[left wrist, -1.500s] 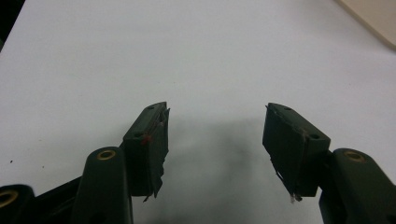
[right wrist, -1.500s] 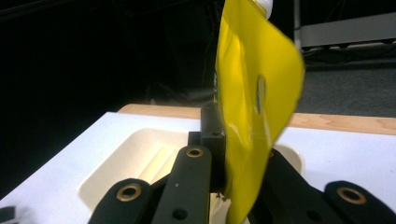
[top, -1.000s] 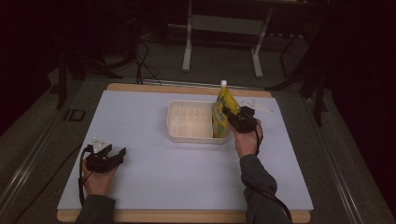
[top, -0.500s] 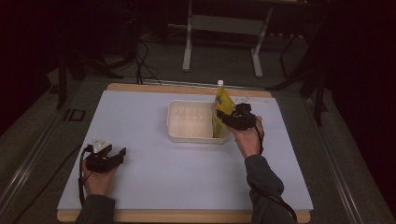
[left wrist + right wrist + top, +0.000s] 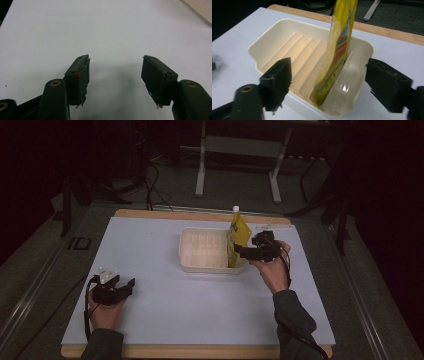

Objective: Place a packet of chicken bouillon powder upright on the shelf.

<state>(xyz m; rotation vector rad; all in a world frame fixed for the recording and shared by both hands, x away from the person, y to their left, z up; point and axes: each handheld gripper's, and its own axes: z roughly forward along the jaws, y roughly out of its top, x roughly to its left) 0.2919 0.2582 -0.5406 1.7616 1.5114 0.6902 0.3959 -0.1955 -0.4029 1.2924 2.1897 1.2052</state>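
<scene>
1. Right gripper (image 5: 243, 251): held by the person's right hand (image 5: 274, 270) at the right end of the tray. Its jaws have just been opening and now stand spread wide; in the right gripper view the pouch stands between and beyond them, clear of both pads.
2. Left gripper (image 5: 131, 283): held low over the near left part of the table by the left hand (image 5: 104, 312). Its jaws are spread apart, with bare table surface between them in the left gripper view (image 5: 115, 75).
3. Yellow spouted pouch (image 5: 238, 236): stands nearly upright in the right-hand end of the tray, its white cap (image 5: 235, 209) uppermost. In the right gripper view (image 5: 337, 50) its lower edge sits in the slot between the last rib and the end wall. The printing on its face is too blurred to read.
4. Cream plastic tray (image 5: 186, 255): an oblong ribbed rack lying at the middle of the table, slightly toward the far side. Raised ribs divide its floor into parallel slots (image 5: 304, 55). What looks like a clear film or lid (image 5: 342, 87) lies in the end slot beside the pouch, though the view is too poor to be sure.
5. Table (image 5: 165, 320): a white top with a wooden edge showing at the near and far sides. The two grippers are well apart on it.
</scene>
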